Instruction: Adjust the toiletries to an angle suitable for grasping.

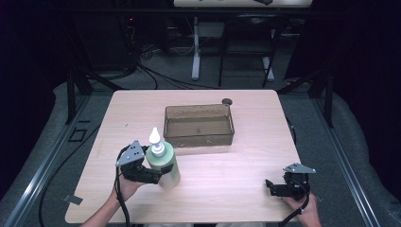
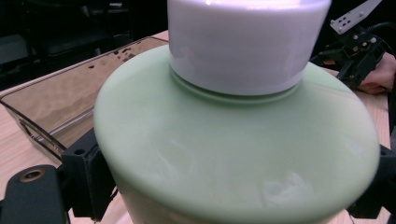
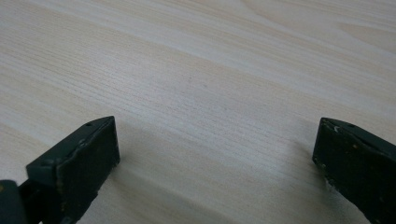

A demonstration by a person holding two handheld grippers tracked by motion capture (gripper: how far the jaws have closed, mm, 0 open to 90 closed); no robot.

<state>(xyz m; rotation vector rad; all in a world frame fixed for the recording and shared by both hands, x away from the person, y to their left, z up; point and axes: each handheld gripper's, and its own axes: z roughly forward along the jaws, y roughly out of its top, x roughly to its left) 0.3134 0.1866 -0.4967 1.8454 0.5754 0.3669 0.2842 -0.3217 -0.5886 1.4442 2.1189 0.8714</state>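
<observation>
I had the left gripper clamped on the green bottle at lower left, the tray at centre unfilled, the right gripper idle, jaws apart.

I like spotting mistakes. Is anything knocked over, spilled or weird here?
Nothing spilled or broken. The green bottle leans a little, but only because the left hand-held gripper grips it. The brown bin sits straight.

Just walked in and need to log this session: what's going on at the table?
A person holds a gripper in each hand. The left gripper is clamped on a pale green bottle with a white cap, at the table's near left, just short of a clear brown bin. The right gripper rests open at the near right, nothing between its jaws.
</observation>
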